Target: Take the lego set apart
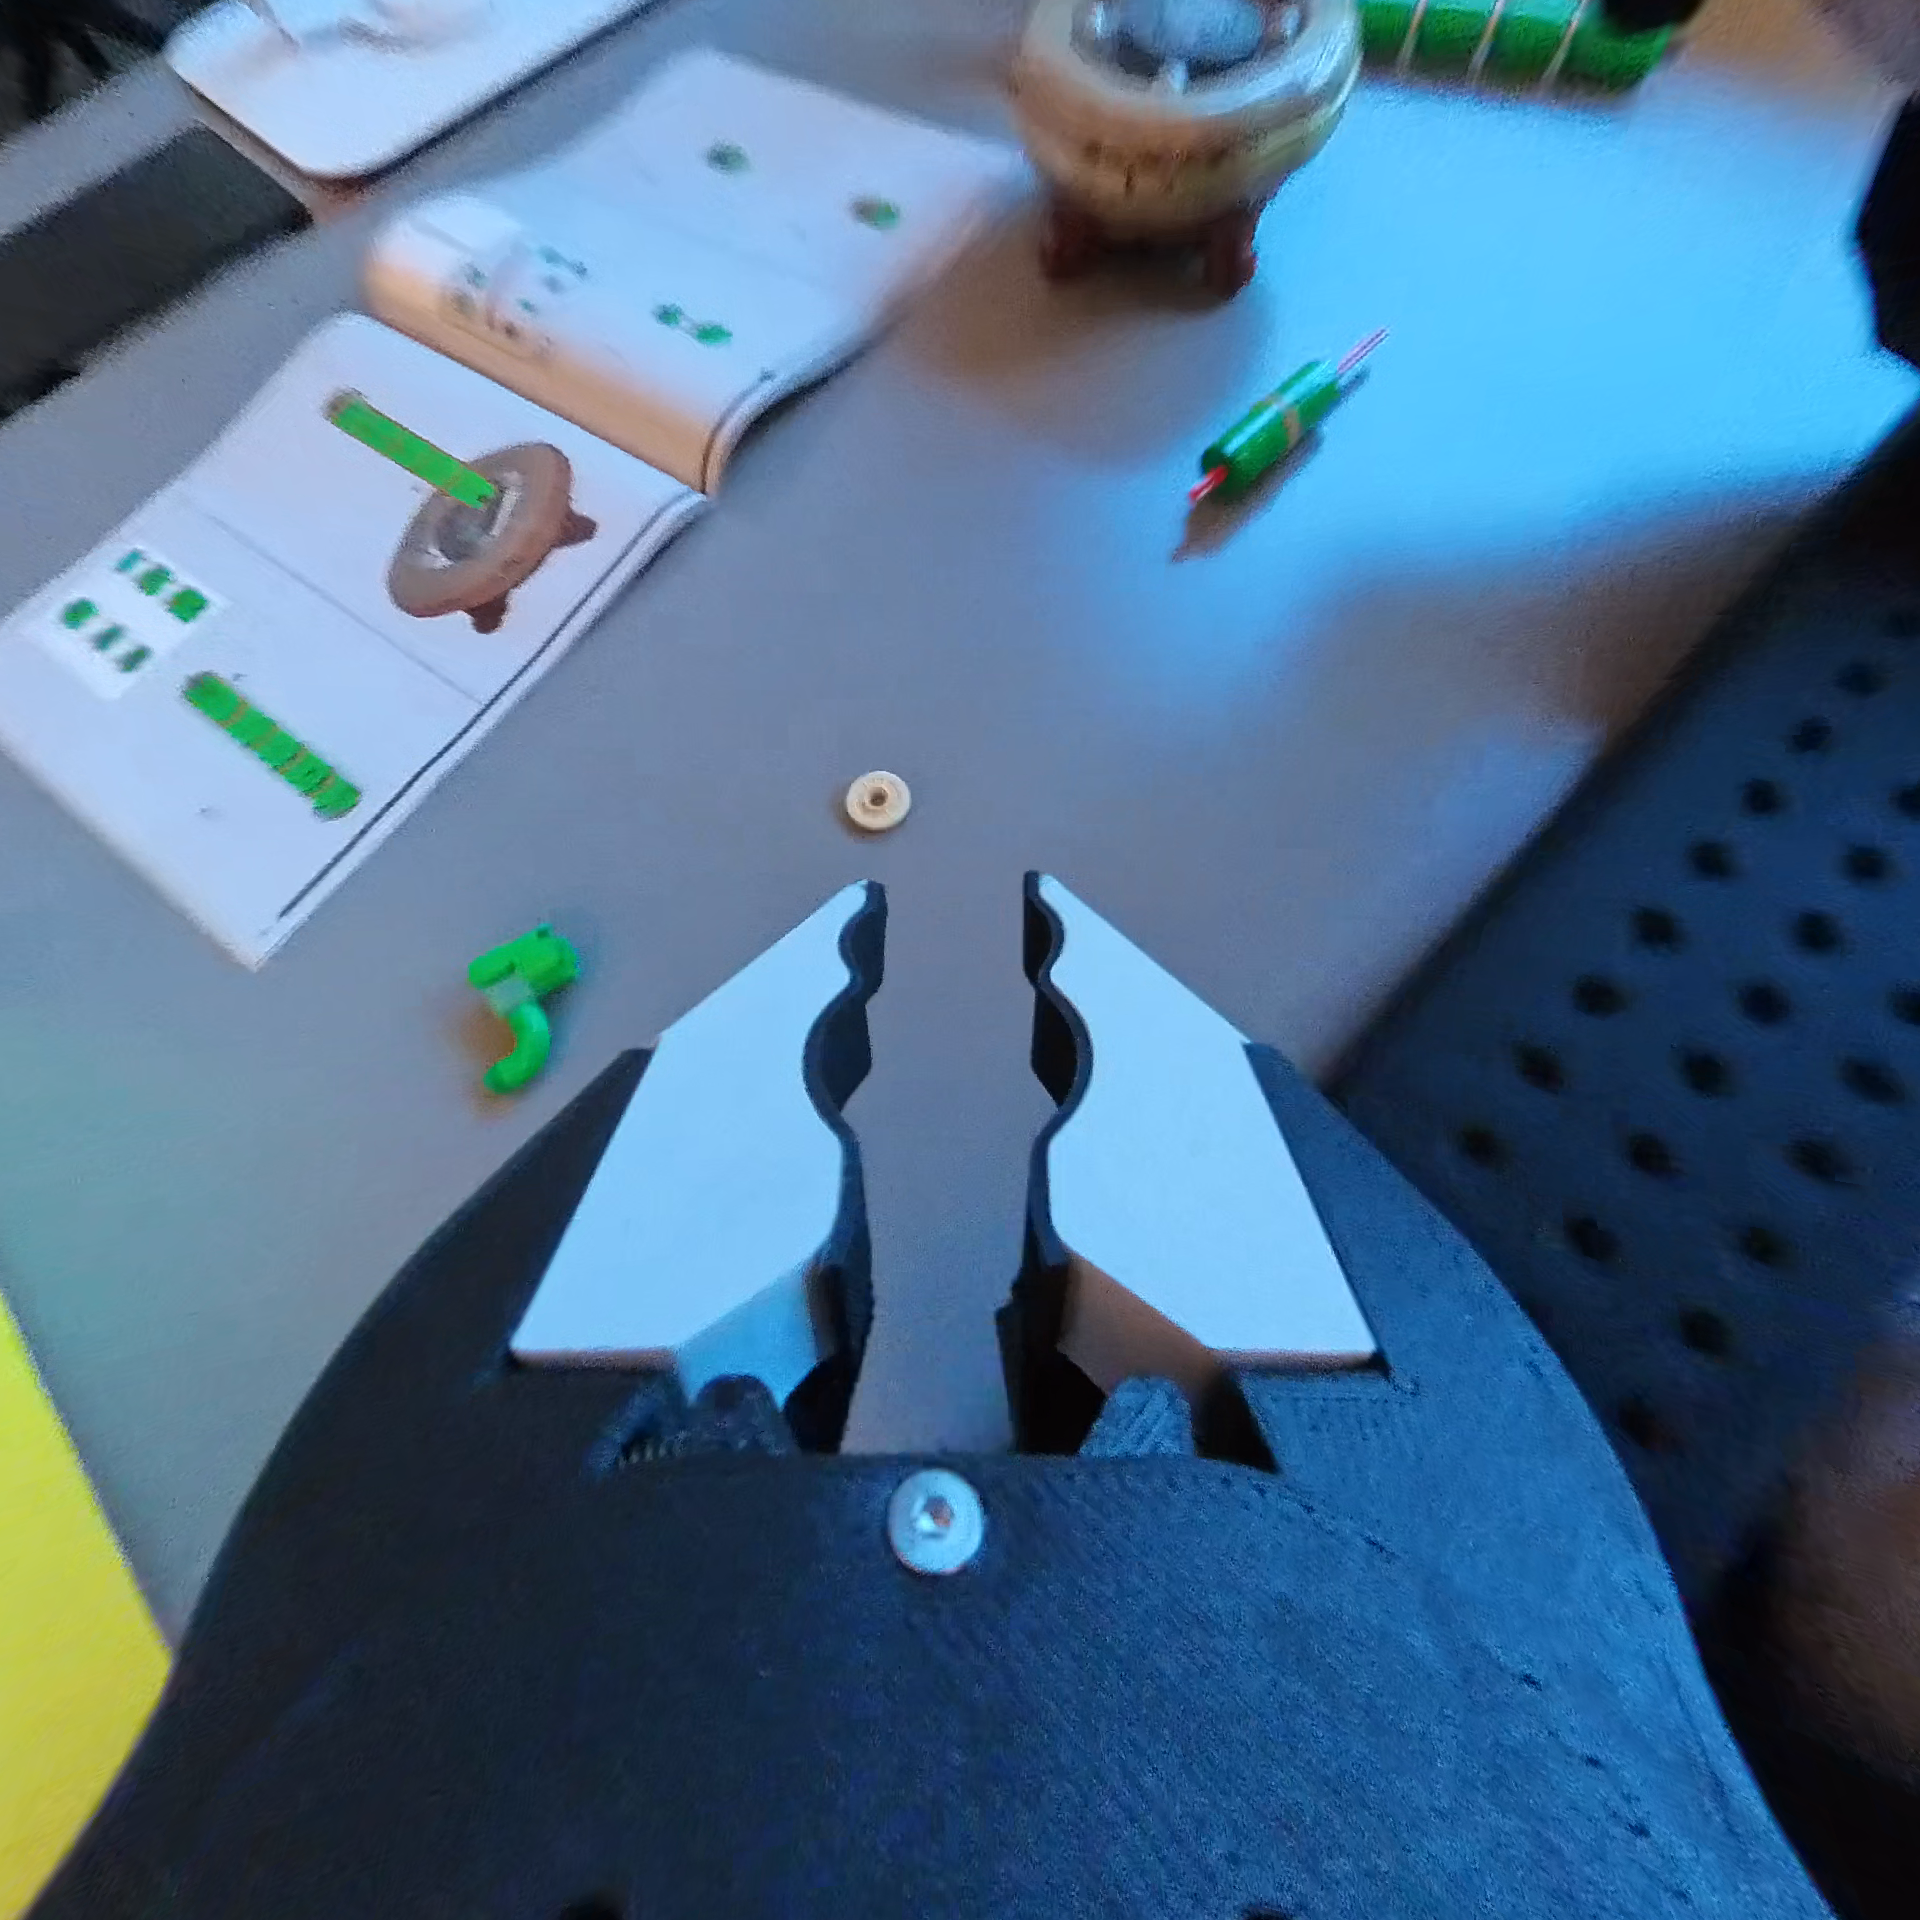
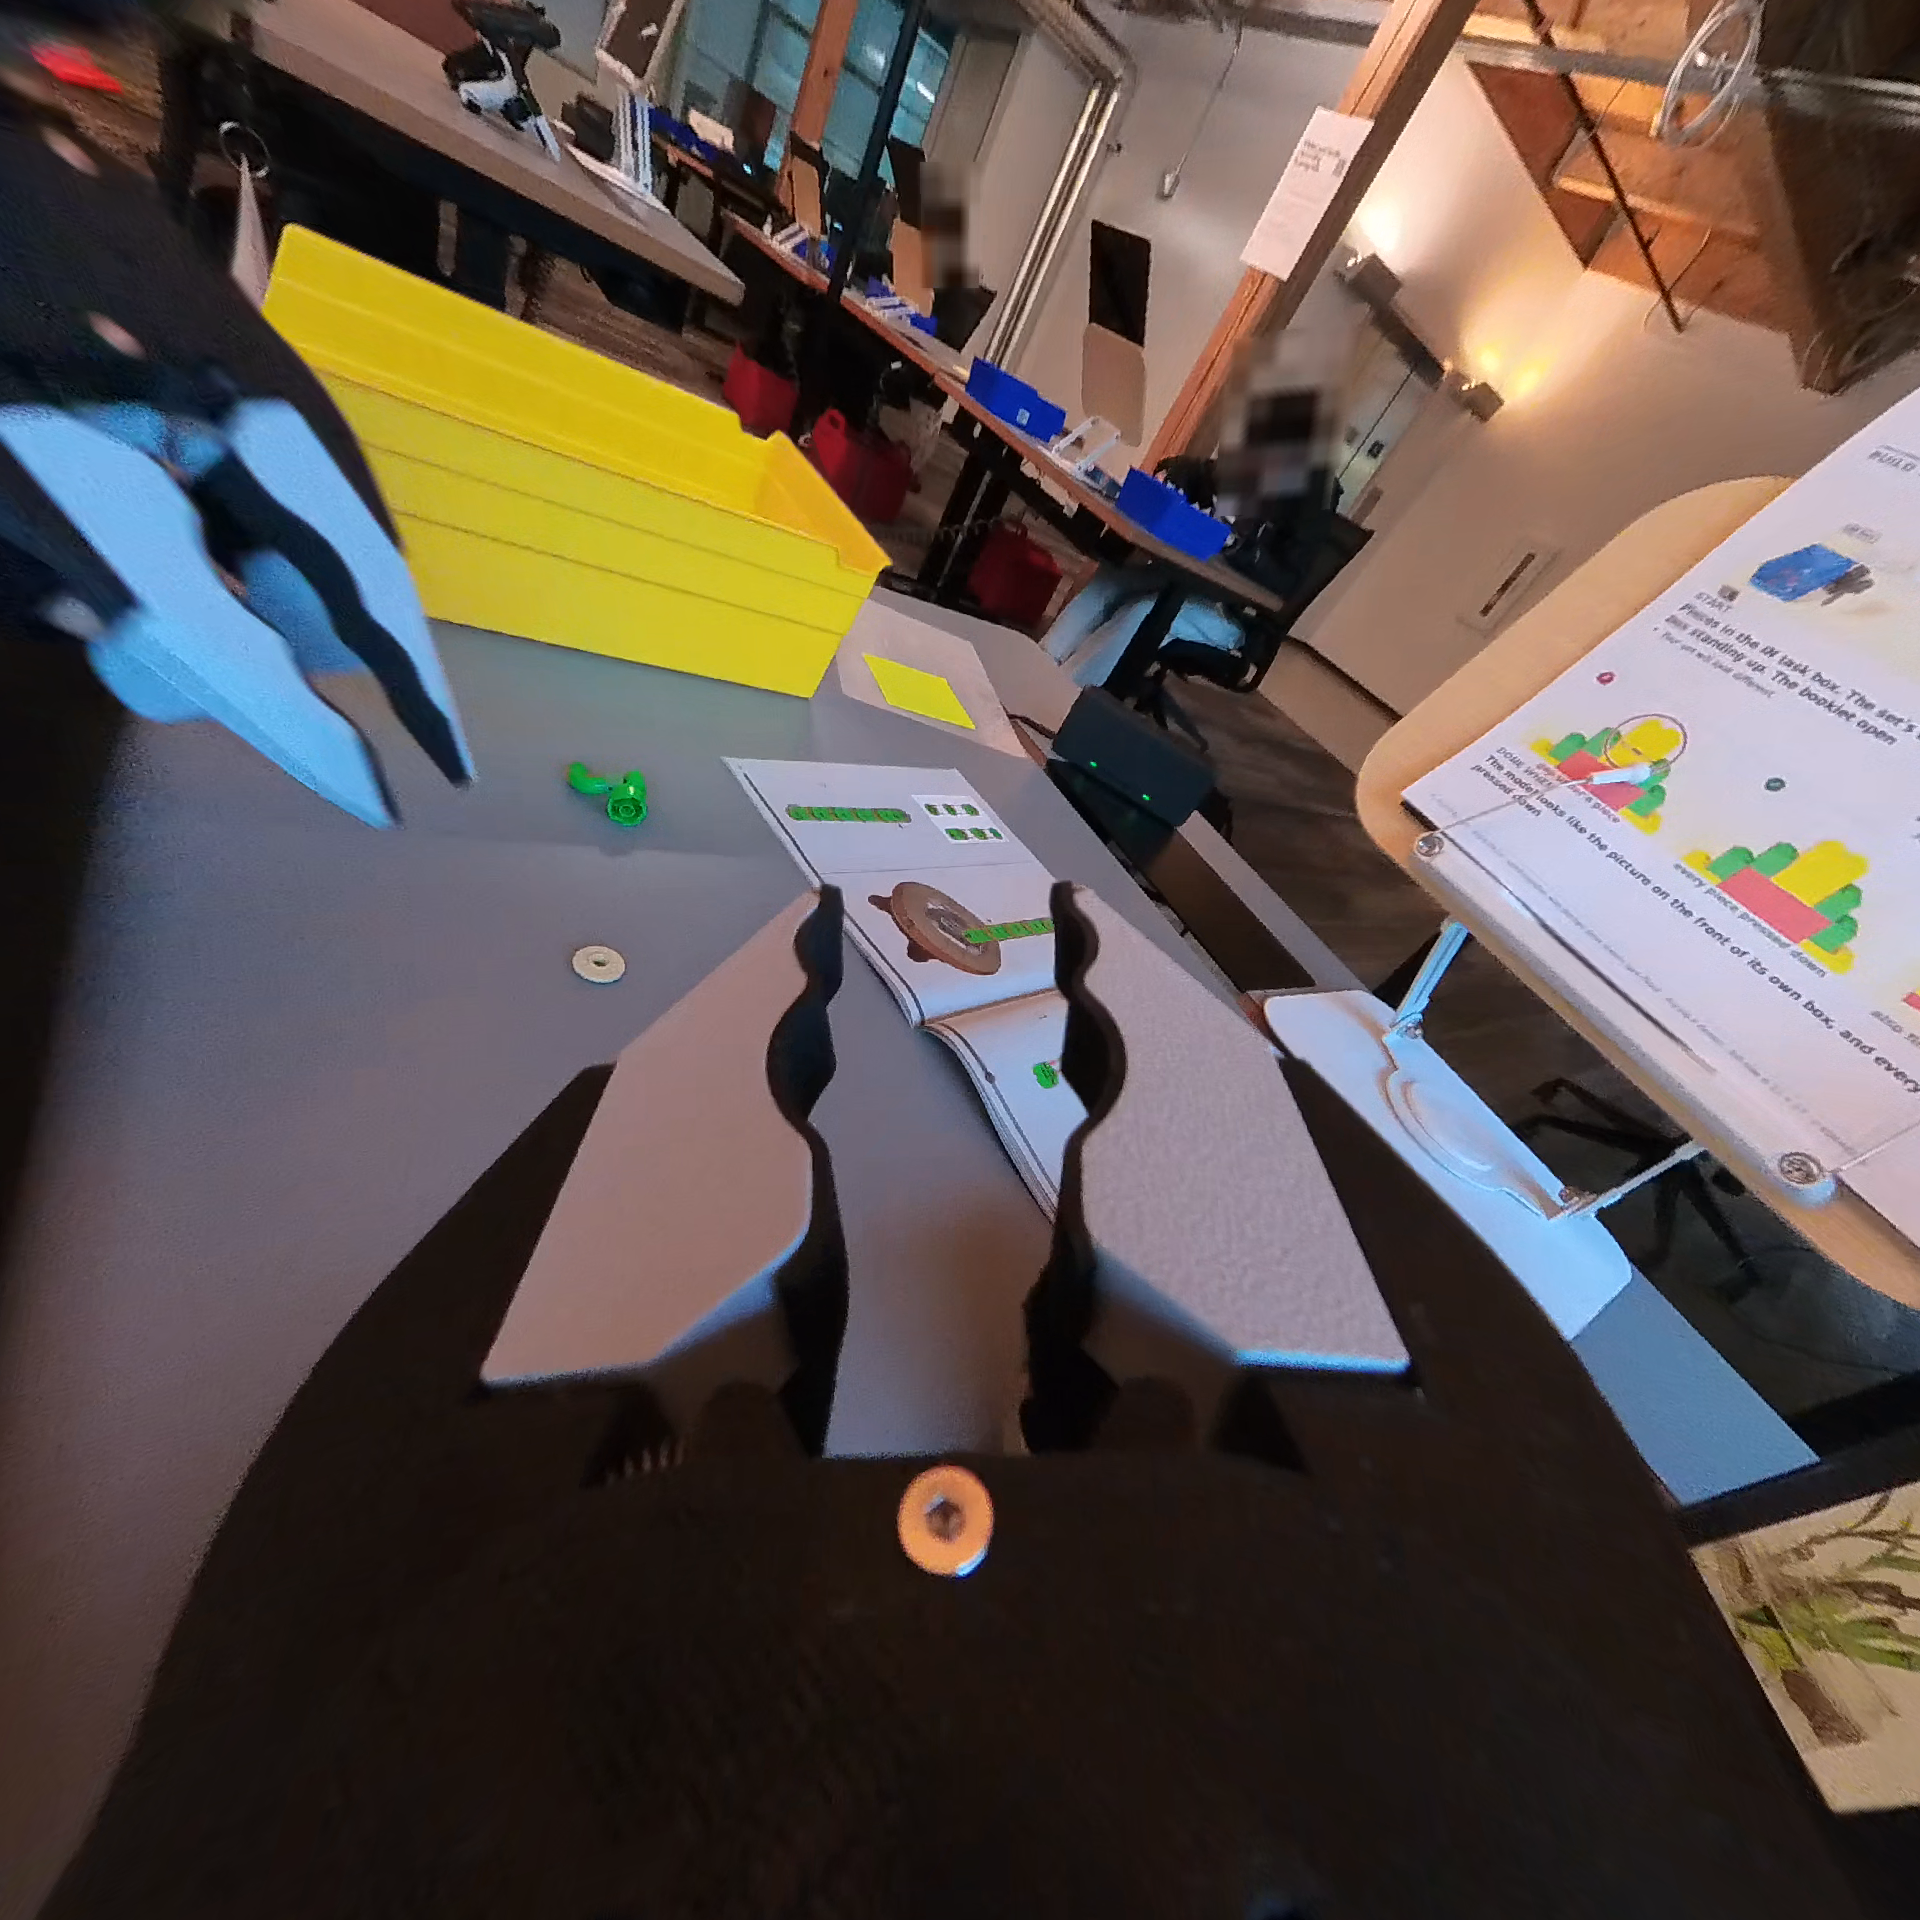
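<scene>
The left gripper [image 1: 954,883] hovers low over the grey table [image 1: 935,644], fingers spread and empty, aimed at a small tan round plate [image 1: 879,802] lying flat just ahead of the tips. The right gripper [image 2: 945,894] is also spread and holds nothing; it points across the open instruction booklet [image 2: 914,831] toward the room beyond.

What remains of the lego set is scattered. A tan pot on dark brown feet [image 1: 1174,125] stands at the far side of the table, a long green stalk [image 1: 1507,42] lies behind it, a short green stalk segment with red tips [image 1: 1262,428] lies well apart to its right, and a curved green piece [image 1: 520,997] rests near the left gripper.

Judging by this, the pot is the largest assembly left to break down. To do that well, one gripper should brace the pot by its rim or feet while the other pinches a single element and pulls straight off. The flat tan plate would be awkward to lift; it looks already separate, so it can stay
</scene>
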Tool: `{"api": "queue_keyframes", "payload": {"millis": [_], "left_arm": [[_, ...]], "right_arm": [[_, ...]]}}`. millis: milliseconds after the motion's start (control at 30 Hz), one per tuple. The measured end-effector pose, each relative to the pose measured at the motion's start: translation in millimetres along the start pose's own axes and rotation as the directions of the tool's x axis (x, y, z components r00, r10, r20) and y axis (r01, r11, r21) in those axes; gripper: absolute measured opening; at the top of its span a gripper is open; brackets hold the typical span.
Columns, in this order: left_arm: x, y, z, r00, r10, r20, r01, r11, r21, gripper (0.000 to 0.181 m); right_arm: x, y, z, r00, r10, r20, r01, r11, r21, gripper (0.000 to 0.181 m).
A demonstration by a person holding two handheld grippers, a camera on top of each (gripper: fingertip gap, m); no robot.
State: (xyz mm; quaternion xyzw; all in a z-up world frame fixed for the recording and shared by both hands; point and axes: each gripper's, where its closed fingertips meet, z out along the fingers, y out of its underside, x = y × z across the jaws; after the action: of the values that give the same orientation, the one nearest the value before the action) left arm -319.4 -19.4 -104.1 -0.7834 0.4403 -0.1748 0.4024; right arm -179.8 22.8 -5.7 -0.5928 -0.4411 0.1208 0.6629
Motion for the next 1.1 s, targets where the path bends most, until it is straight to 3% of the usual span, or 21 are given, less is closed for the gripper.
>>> {"api": "queue_keyframes", "payload": {"millis": [133,200,433,800,1100], "left_arm": [[-15.2,-0.5,45.0,0.999,0.041,-0.032,-0.042,0.998,-0.039,0.031],[-18.4,-0.7,54.9,0.998,0.038,-0.045,-0.041,0.997,-0.058,0.037],[-16.6,8.1,77.5,0.998,0.024,-0.058,-0.029,0.995,-0.094,0.034],[-21.6,6.8,79.8,0.997,-0.018,-0.079,0.014,0.999,-0.040,0.013],[-22.5,7.7,78.2,0.997,0.033,-0.072,-0.037,0.998,-0.054,0.007]], "right_arm": [[2.2,13.0,0.4,0.995,-0.098,-0.027,0.097,0.994,-0.047,0.039],[7.4,16.2,-2.3,0.991,-0.126,-0.054,0.123,0.991,-0.053,0.036],[15.0,6.6,-11.7,0.997,-0.063,-0.048,0.064,0.998,0.020,0.035],[26.6,17.9,-11.3,0.999,0.002,-0.041,-0.002,1.000,-0.017,0.034],[17.0,18.7,-6.8,0.987,-0.158,-0.038,0.153,0.982,-0.114,0.033]]}}
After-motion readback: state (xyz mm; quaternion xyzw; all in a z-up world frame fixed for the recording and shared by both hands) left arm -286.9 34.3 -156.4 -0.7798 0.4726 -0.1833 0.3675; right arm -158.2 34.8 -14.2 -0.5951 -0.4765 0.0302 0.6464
